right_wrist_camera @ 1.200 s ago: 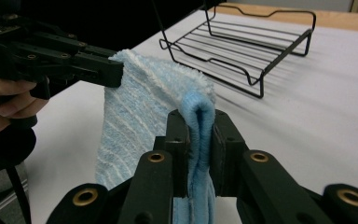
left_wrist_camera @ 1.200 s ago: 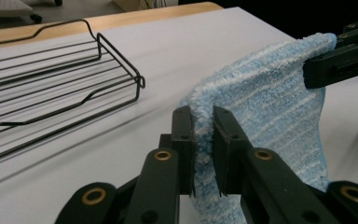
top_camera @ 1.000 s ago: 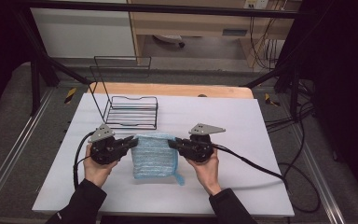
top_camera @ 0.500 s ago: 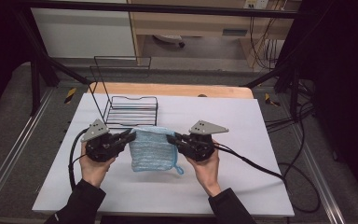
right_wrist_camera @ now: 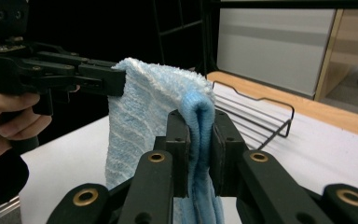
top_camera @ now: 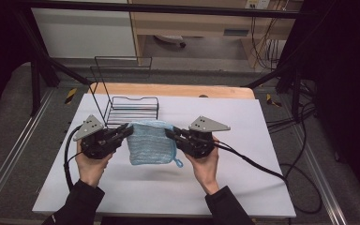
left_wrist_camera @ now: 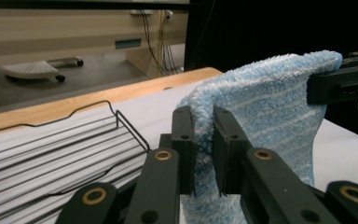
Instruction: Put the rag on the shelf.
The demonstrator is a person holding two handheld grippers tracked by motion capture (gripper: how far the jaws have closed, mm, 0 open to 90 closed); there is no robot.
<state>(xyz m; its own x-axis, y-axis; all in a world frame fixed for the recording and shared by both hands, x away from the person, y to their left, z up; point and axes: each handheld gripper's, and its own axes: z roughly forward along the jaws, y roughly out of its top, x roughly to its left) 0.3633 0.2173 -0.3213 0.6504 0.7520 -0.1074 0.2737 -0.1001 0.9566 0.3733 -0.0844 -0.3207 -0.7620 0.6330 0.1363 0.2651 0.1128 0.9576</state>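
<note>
A light blue striped towel (top_camera: pixel 150 143) hangs folded between my two grippers above the white table (top_camera: pixel 243 183). My left gripper (top_camera: pixel 127 130) is shut on the towel's upper left corner. My right gripper (top_camera: pixel 169 133) is shut on its upper right corner. In the left gripper view the towel (left_wrist_camera: pixel 265 107) is pinched between the jaws of the left gripper (left_wrist_camera: pixel 204 130), and the right gripper (left_wrist_camera: pixel 326 86) holds the far corner. In the right gripper view the towel's folded edge (right_wrist_camera: pixel 198 112) sits inside the right gripper (right_wrist_camera: pixel 199 128), with the left gripper (right_wrist_camera: pixel 114 79) clamped on the other end. A small loop (top_camera: pixel 178 163) dangles at the towel's lower right.
A black wire rack (top_camera: pixel 130 101) stands just behind the towel on the table's back left. A wooden strip (top_camera: pixel 178 90) runs along the table's far edge. Cables (top_camera: pixel 248 161) trail from both grippers over the table, and black frame posts stand on both sides.
Both grippers have risen with the towel, which lay partly on the table a second ago and now hangs off it between them.
</note>
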